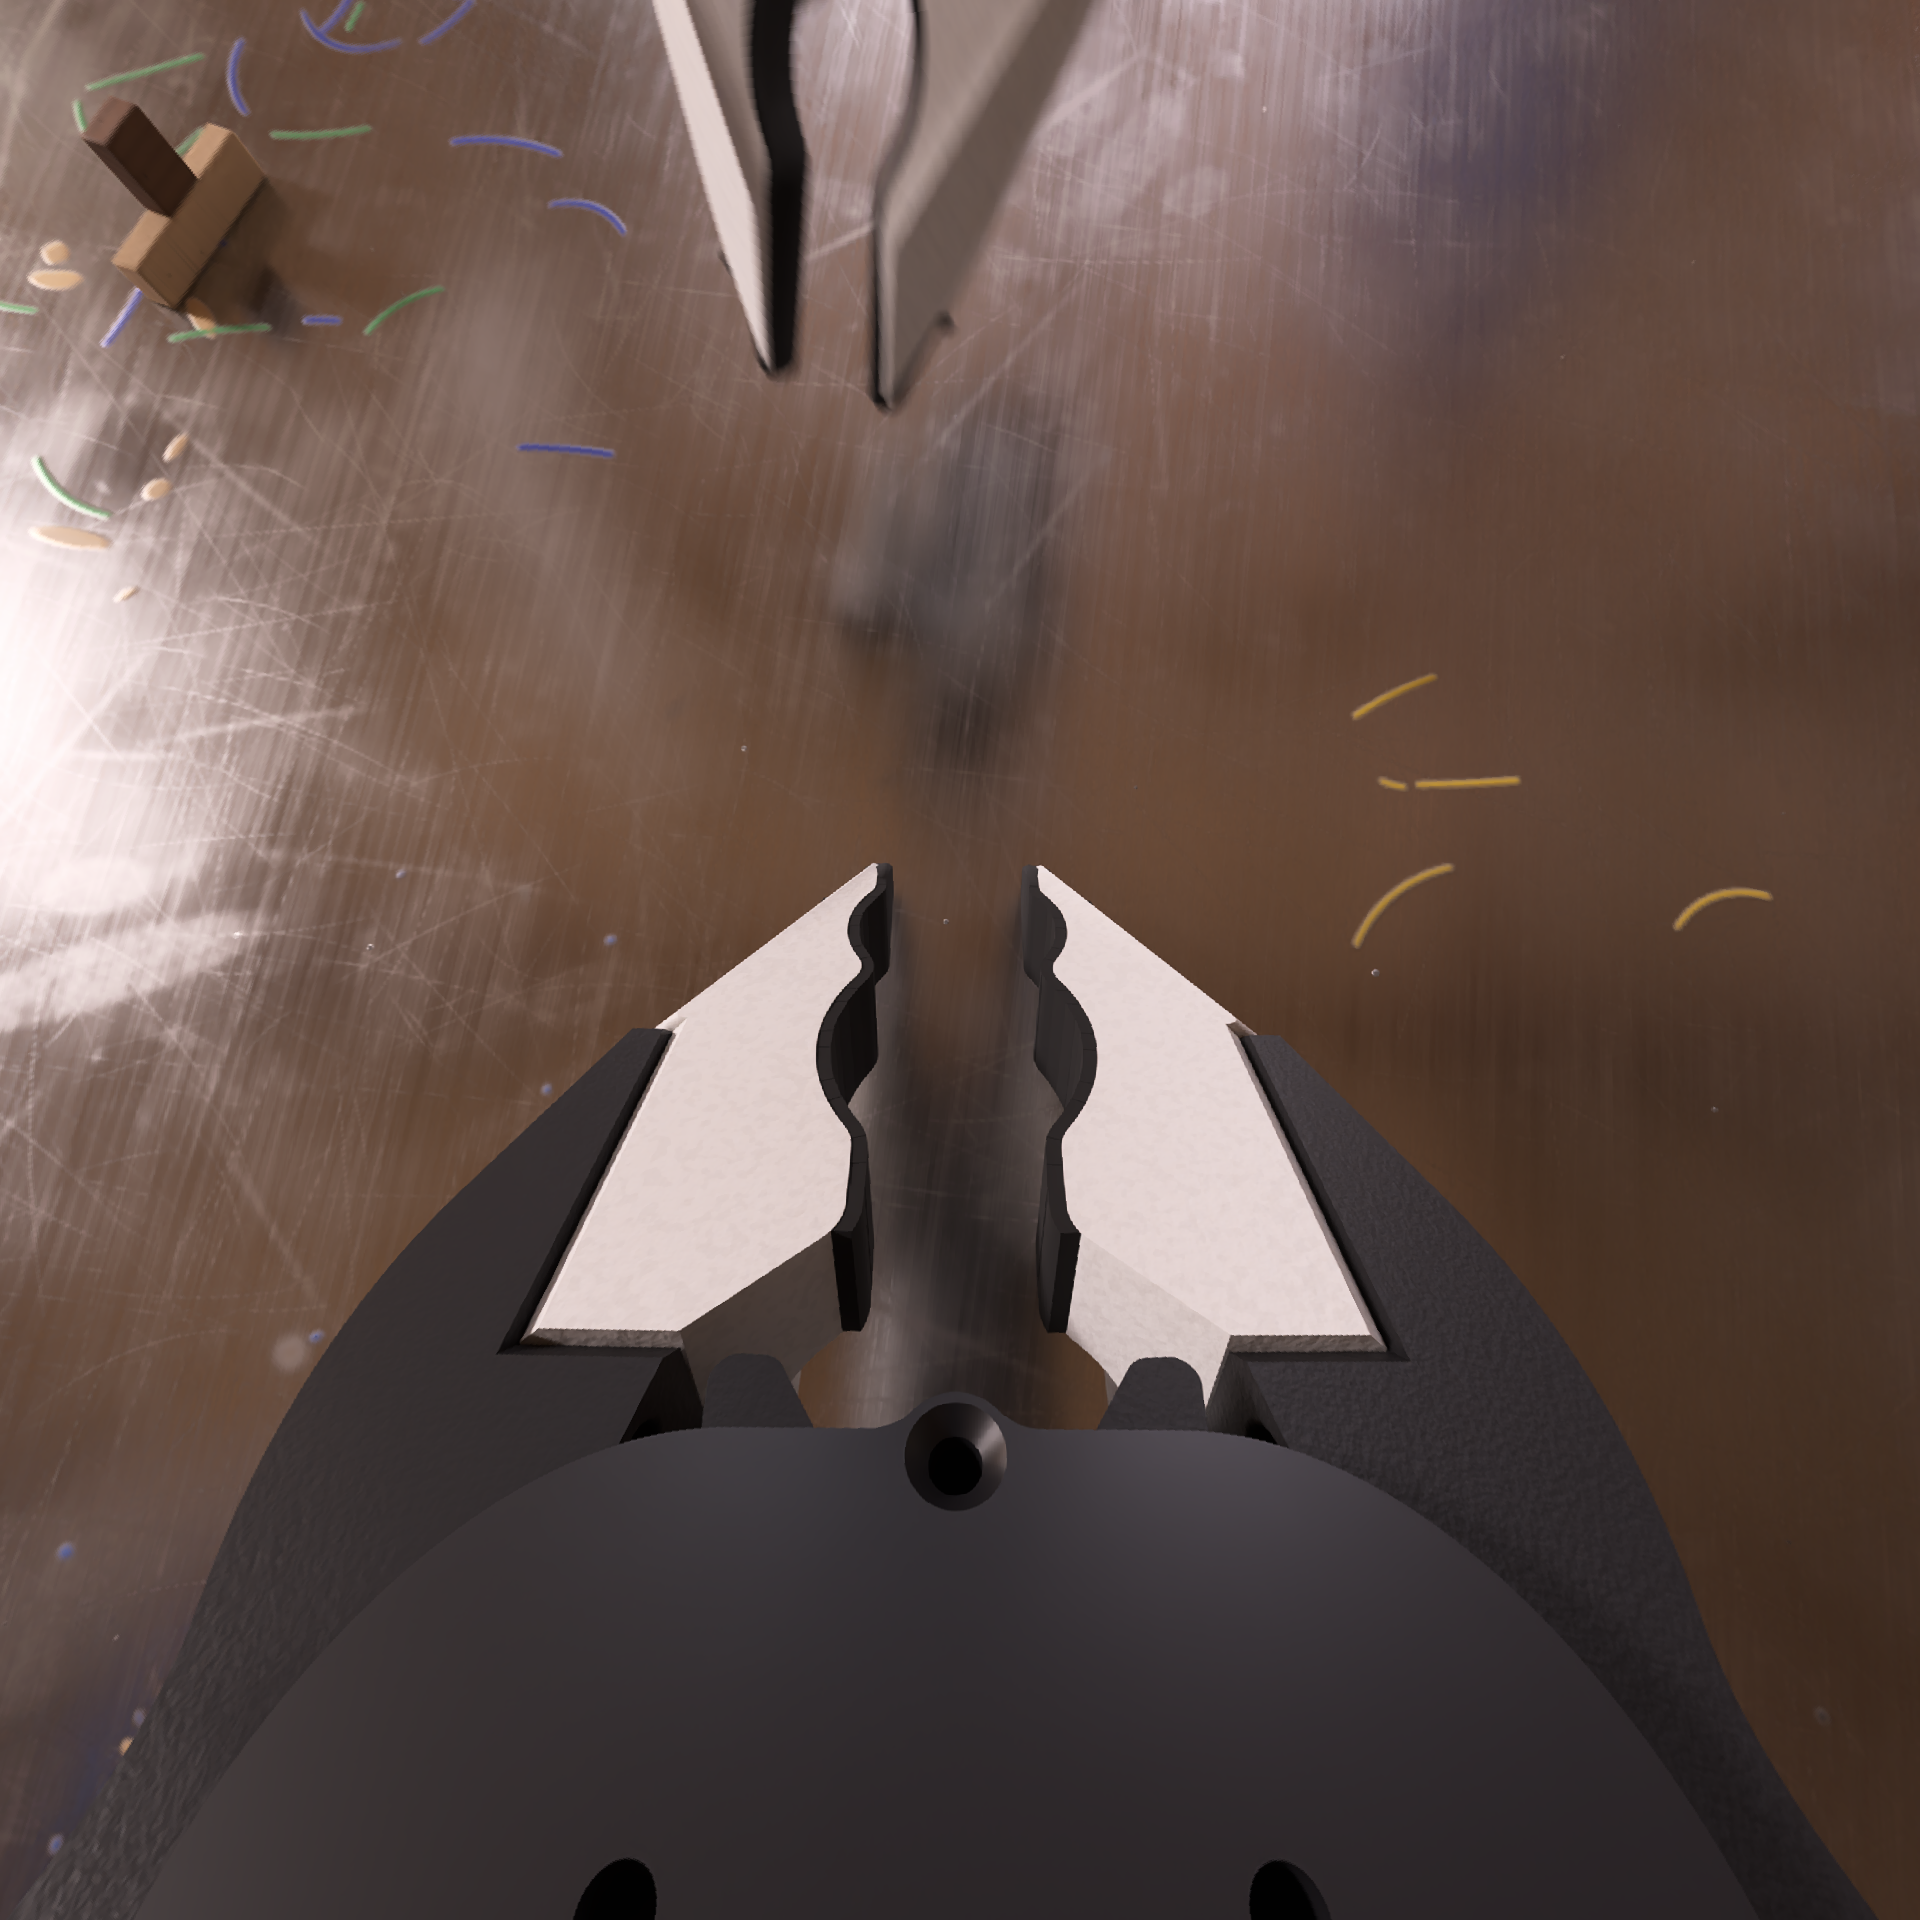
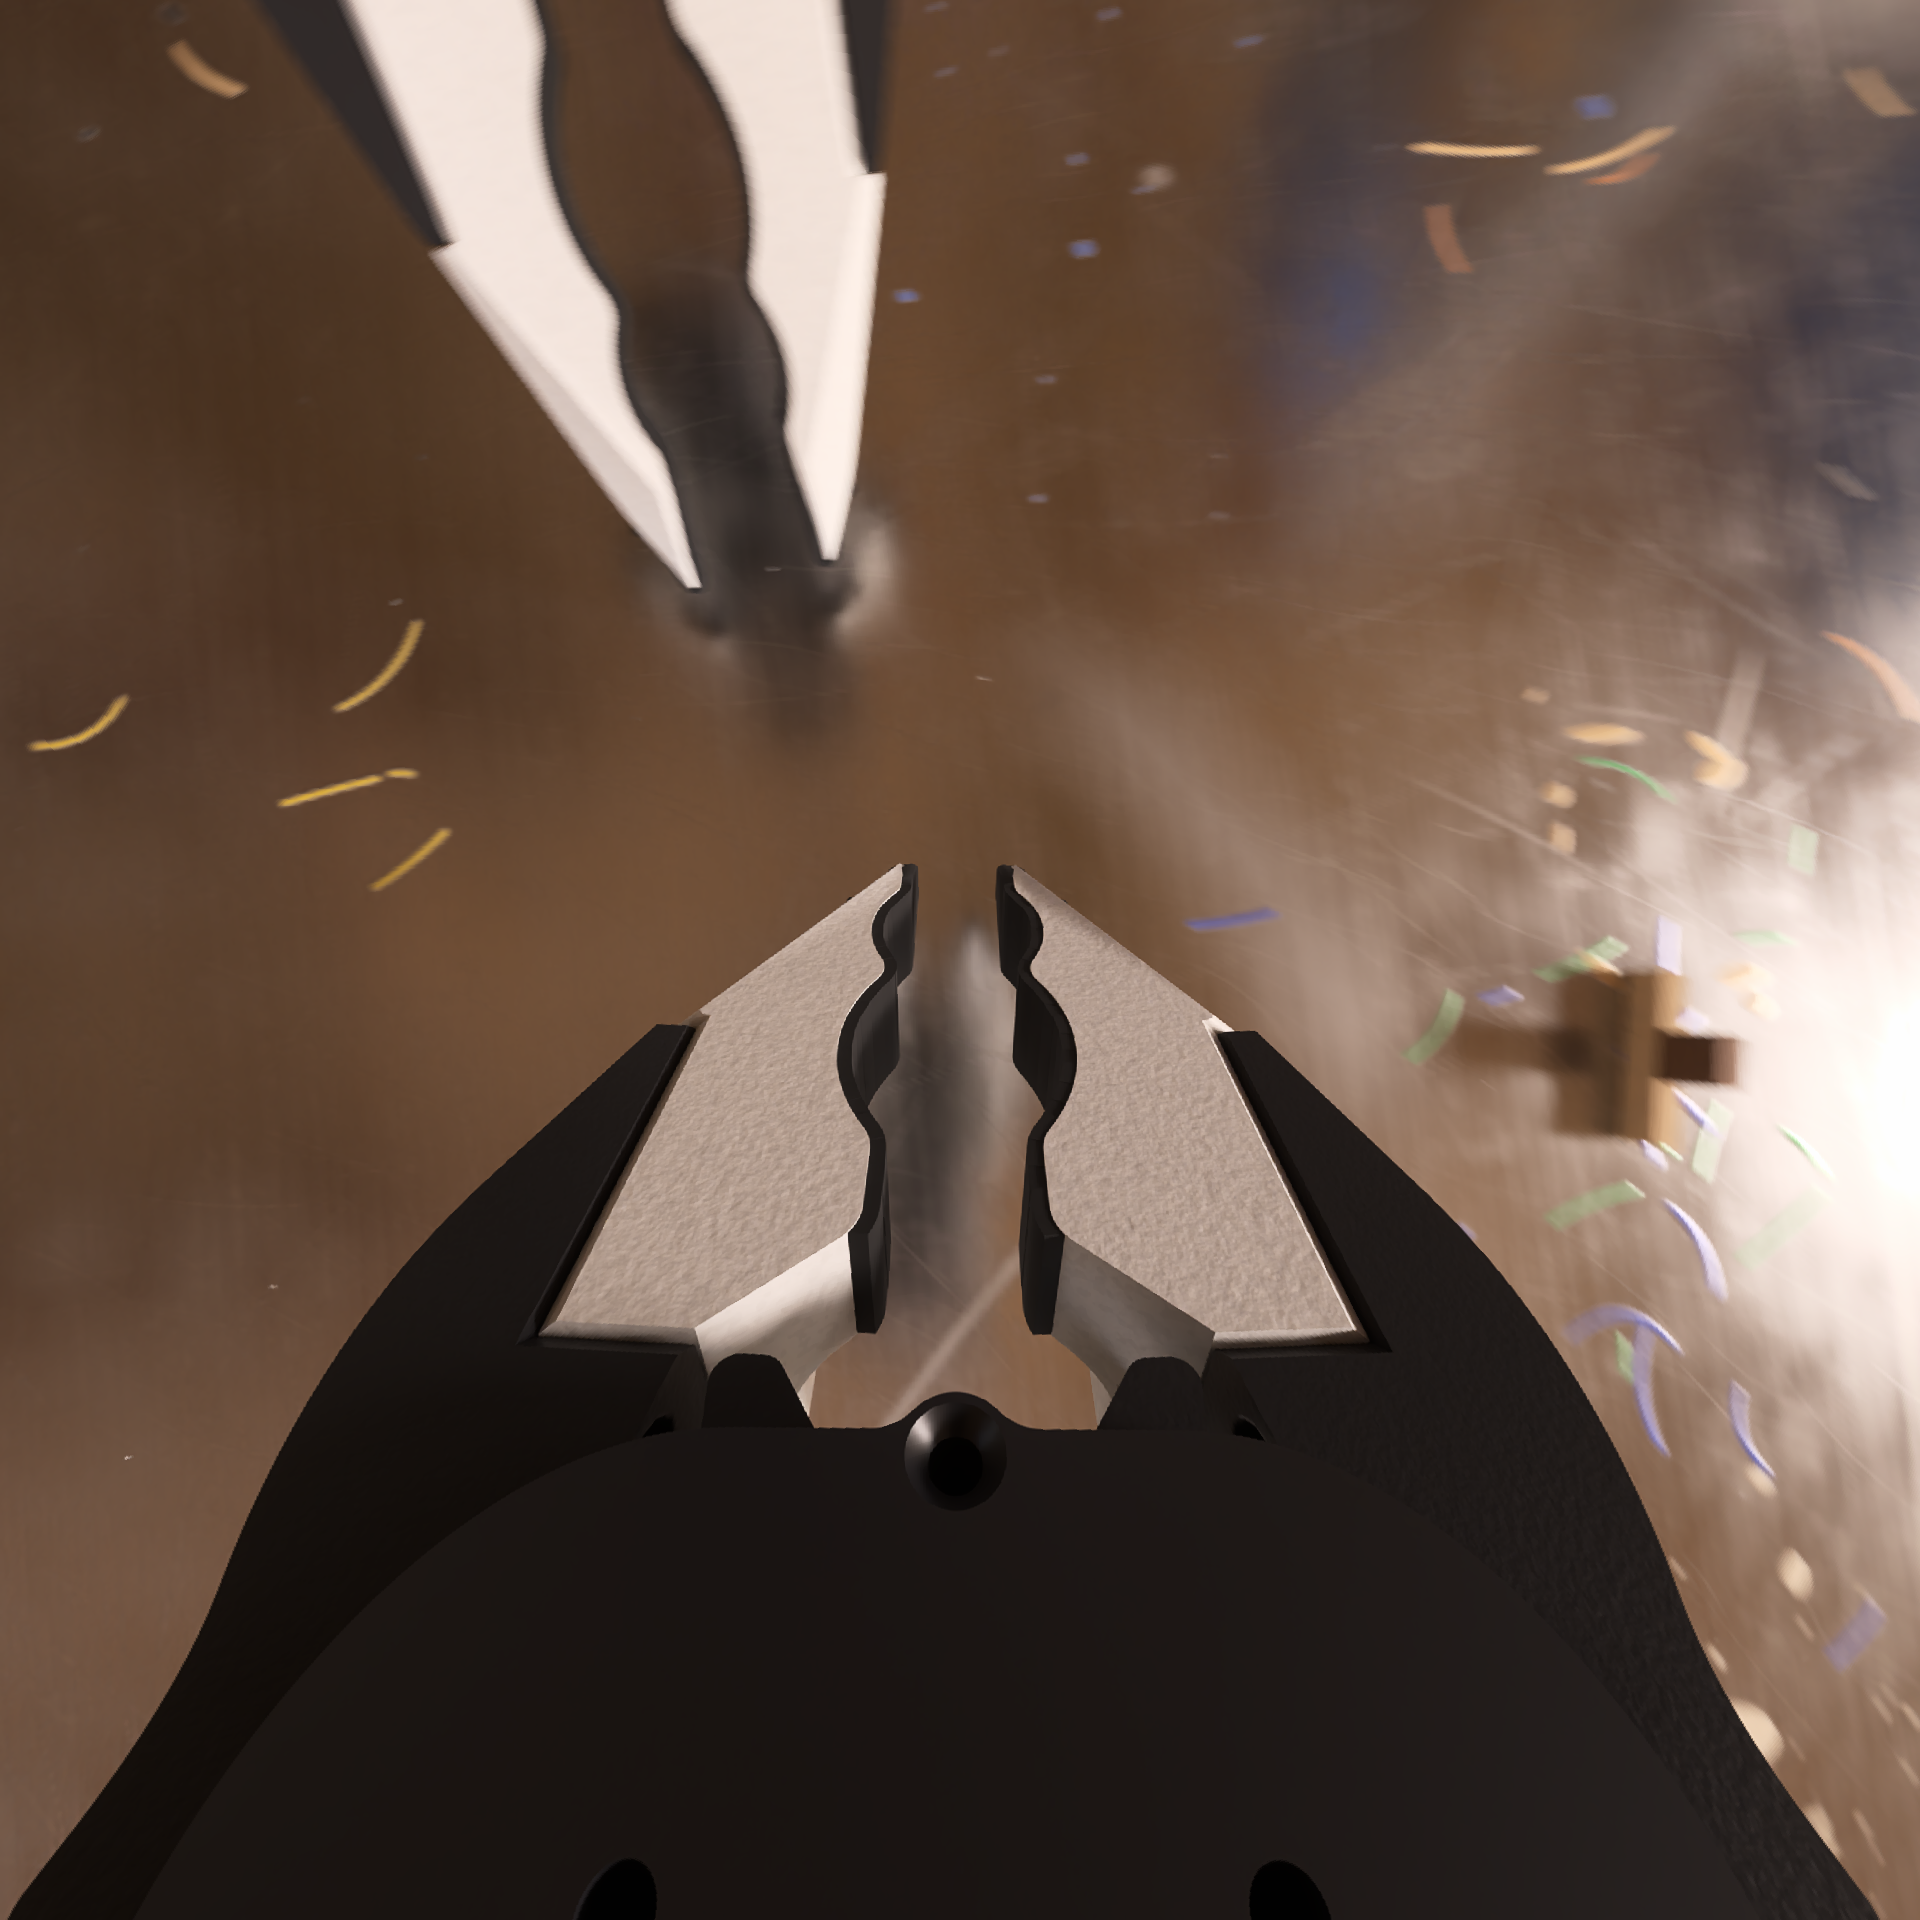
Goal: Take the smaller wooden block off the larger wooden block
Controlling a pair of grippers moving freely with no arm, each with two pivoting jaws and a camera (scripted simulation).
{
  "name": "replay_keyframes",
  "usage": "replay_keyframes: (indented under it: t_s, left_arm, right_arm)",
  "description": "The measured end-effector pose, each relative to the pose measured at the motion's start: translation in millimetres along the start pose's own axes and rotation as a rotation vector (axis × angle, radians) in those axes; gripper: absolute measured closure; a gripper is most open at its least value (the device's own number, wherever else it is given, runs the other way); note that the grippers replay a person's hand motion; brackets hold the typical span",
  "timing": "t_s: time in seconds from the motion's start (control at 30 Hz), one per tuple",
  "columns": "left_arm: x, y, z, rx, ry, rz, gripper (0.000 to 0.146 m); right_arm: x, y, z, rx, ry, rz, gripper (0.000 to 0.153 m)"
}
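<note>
A light wooden block (image 1: 197,223) lies on the brown scratched table (image 1: 416,831) at the far upper left of the left wrist view. A smaller dark brown block (image 1: 133,154) rests across its top, tilted. Both blocks show blurred at the right of the right wrist view: the light block (image 2: 1621,1049) and the dark block (image 2: 1704,1060). My left gripper (image 1: 958,873) is narrowly open and empty, far from the blocks. My right gripper (image 2: 958,873) is barely open and empty. Each gripper faces the other; the right gripper (image 1: 831,382) and the left gripper (image 2: 758,574) show tip to tip.
Thin green and blue strands (image 1: 322,132) and pale flakes (image 1: 62,278) lie scattered around the blocks. Yellow strands (image 1: 1403,902) lie on the other side, also in the right wrist view (image 2: 379,665). A bright glare (image 2: 1849,1091) washes out the table beside the blocks.
</note>
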State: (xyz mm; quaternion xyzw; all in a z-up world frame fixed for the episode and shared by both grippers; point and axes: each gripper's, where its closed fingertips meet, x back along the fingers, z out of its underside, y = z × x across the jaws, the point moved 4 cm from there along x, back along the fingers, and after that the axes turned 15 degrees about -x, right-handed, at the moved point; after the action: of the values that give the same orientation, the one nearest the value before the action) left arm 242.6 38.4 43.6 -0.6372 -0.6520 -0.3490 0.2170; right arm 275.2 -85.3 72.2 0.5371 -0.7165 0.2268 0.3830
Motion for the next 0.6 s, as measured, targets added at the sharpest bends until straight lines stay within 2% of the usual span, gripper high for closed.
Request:
replay_keyframes:
  t_s: [0.13, 0.23, 0.43, 0.6]
  left_arm:
    - [1.9, 3.2, -2.8, 0.001, -0.025, -0.025, 0.118]
    - [2.6, 5.9, -3.5, 0.001, -0.033, -0.035, 0.116]
    - [-0.2, 7.5, 0.4, 0.0, -0.021, -0.043, 0.116]
    - [-1.7, 8.9, 2.3, 0.005, -0.021, -0.042, 0.116]
  right_arm:
    - [31.1, -47.2, -1.6, -0.083, -0.068, 0.156, 0.14]
    - [37.9, -85.1, 5.6, -0.097, -0.03, 0.267, 0.141]
    - [17.2, -136.7, 8.4, -0.105, 0.007, 0.313, 0.139]
    - [1.9, -163.5, 7.8, -0.055, 0.049, 0.307, 0.136]
